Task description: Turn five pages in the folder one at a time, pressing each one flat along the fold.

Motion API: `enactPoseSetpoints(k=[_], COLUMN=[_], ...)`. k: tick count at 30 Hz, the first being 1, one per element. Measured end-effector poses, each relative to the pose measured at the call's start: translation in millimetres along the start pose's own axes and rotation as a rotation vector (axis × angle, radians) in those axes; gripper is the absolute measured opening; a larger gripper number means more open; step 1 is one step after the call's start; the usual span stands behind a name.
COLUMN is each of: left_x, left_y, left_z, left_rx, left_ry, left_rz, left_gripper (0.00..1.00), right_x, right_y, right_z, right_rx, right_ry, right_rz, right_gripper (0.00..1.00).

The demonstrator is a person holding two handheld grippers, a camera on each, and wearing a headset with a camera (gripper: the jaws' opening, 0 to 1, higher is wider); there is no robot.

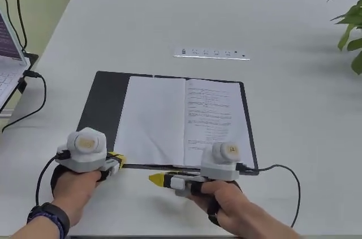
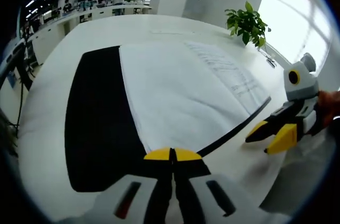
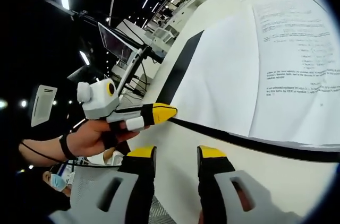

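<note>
Two pages are lying open in the folder (image 1: pixel 104 109), which is resting flat on the white table (image 1: pixel 283 52) close to the person: a blank page (image 1: pixel 153 120) is lying to the left of the fold (image 1: pixel 185 120) and a printed page (image 1: pixel 215 117) to the right. The fold is running straight away from the person, so the printed page's free edge is lying along the folder's right side. The right gripper (image 1: pixel 155 179) is hovering just off the folder's near edge, almost under the fold, pointing leftwards with its jaws parted and holding nothing. It is sitting nearer that free edge, though aiming away from it, so it is probably needing to swing right. The left gripper (image 2: pixel 171 153) is sitting at the near left corner over the black cover, its jaws pressed together on nothing.
</note>
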State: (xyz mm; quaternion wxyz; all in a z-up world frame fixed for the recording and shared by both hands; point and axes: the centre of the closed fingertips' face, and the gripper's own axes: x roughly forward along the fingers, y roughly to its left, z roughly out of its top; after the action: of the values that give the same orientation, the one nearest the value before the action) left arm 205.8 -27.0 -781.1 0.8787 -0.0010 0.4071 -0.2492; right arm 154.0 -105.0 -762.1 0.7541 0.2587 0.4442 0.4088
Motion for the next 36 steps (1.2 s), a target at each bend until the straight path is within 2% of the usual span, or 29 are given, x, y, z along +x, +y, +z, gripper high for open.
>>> enactPoseSetpoints(k=[6, 9, 13, 19, 23, 26, 33, 36], left_x=[-0.8, -1.6, -2.4, -1.8, -0.6, -0.3, 1.5, 5.2], left_y=[2.2, 1.3, 1.0, 2.5, 5.8, 6.5, 7.1, 11.0], left_z=[0.2, 0.9, 1.6, 2.6, 2.8, 3.3, 3.5, 2.4], left_rx=[-0.026, -0.031, -0.041, -0.065, -0.087, -0.100, -0.112, -0.117], left_ry=[-0.025, -0.028, -0.034, -0.046, -0.058, -0.055, -0.052, -0.053], left_rz=[0.001, -0.002, -0.002, 0.000, 0.006, 0.000, -0.010, -0.006], left_gripper=[0.00, 0.00, 0.00, 0.00, 0.00, 0.00, 0.00, 0.00], right_x=[-7.3, -12.3, -15.9, -18.2, -17.6, -14.9, -10.0, -7.3], right_y=[-4.2, -13.2, -18.9, -24.0, -28.9, -39.0, -61.5, -75.5], right_z=[-3.0, 0.2, 9.7, 38.4, 57.4, 75.4, 105.2, 119.8], right_rx=[-0.041, -0.078, -0.092, -0.126, -0.149, -0.152, -0.149, -0.138], right_ry=[0.016, 0.027, 0.022, -0.016, -0.035, -0.051, -0.075, -0.090], right_rz=[-0.006, -0.035, -0.048, -0.052, -0.062, -0.075, -0.105, -0.124], right_gripper=[0.21, 0.17, 0.13, 0.06, 0.04, 0.02, 0.00, 0.00])
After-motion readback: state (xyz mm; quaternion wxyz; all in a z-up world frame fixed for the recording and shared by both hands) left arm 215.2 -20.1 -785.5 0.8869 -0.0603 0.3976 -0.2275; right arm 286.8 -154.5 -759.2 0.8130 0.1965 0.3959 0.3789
